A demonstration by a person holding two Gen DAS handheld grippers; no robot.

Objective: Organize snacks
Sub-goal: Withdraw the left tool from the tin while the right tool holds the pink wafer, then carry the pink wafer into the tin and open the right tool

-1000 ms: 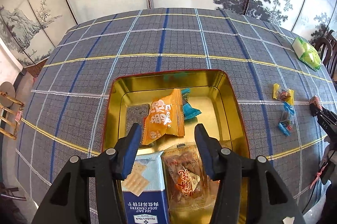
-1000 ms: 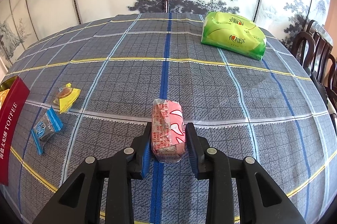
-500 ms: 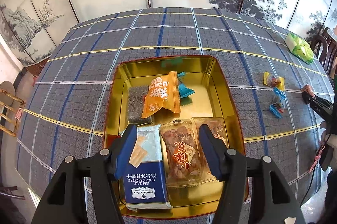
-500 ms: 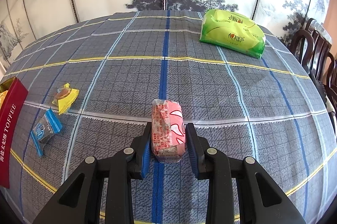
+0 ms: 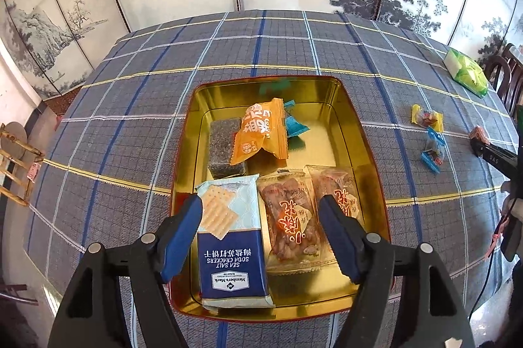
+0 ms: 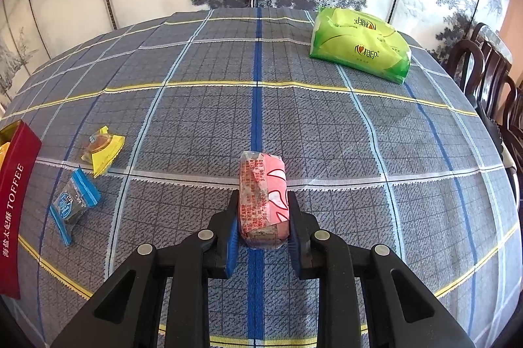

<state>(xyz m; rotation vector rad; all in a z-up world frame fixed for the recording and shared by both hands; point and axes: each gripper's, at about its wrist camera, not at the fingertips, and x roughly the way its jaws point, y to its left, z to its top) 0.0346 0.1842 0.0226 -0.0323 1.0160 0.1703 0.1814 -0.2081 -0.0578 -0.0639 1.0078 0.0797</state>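
A gold tin [image 5: 264, 80] with red outer walls lies on the checked cloth. In it are a blue soda cracker pack [image 5: 232, 250], two clear packs of brown snacks [image 5: 291, 223], an orange packet [image 5: 261, 132], a dark bar [image 5: 224, 148] and a teal candy [image 5: 295, 127]. My left gripper [image 5: 260, 210] hovers over the tin's near end, its jaws opening and pressing on nothing. In the right wrist view my right gripper [image 6: 263, 207] is shut on a pink snack packet [image 6: 263, 194], its jaws closing tight on the packet's sides, low over the cloth.
A yellow candy [image 6: 101, 148] and a blue candy [image 6: 73, 201] lie on the cloth between the tin's red side [image 6: 16, 184] and the pink packet. A green tissue pack [image 6: 359, 50] sits far right. Dark wooden chairs [image 6: 490, 76] stand past the table's right edge.
The left gripper has drawn back from the tin, so more of the tin shows, and its jaws have spread wider. The right jaws have squeezed slightly tighter on the pink packet.
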